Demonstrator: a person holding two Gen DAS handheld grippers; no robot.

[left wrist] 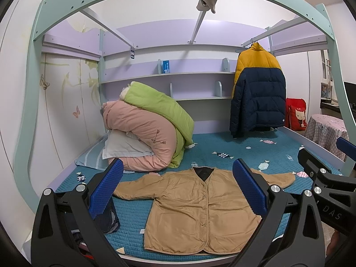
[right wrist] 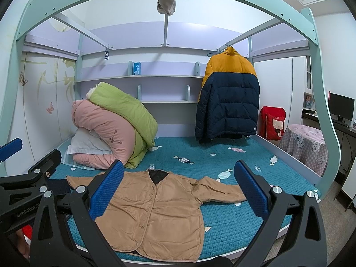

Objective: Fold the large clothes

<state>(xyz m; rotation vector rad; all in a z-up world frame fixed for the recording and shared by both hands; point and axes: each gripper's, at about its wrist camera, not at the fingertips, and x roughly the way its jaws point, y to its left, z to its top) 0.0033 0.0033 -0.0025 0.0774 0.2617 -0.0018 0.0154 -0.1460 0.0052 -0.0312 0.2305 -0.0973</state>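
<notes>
A tan button-front jacket (left wrist: 191,209) lies flat, front up, sleeves spread, near the front edge of the teal bed (left wrist: 233,146). It also shows in the right wrist view (right wrist: 155,213). My left gripper (left wrist: 178,191) is open and empty, held above and in front of the jacket. My right gripper (right wrist: 179,189) is open and empty too, held above the jacket's near side. The right gripper's body shows at the right edge of the left wrist view (left wrist: 322,173). Neither gripper touches the cloth.
Rolled pink and green quilts (left wrist: 146,129) on a white pillow sit at the bed's back left. A yellow and navy puffer jacket (left wrist: 258,91) hangs at the back right. A red cushion (left wrist: 296,113) and a covered table (right wrist: 304,146) stand right of the bed.
</notes>
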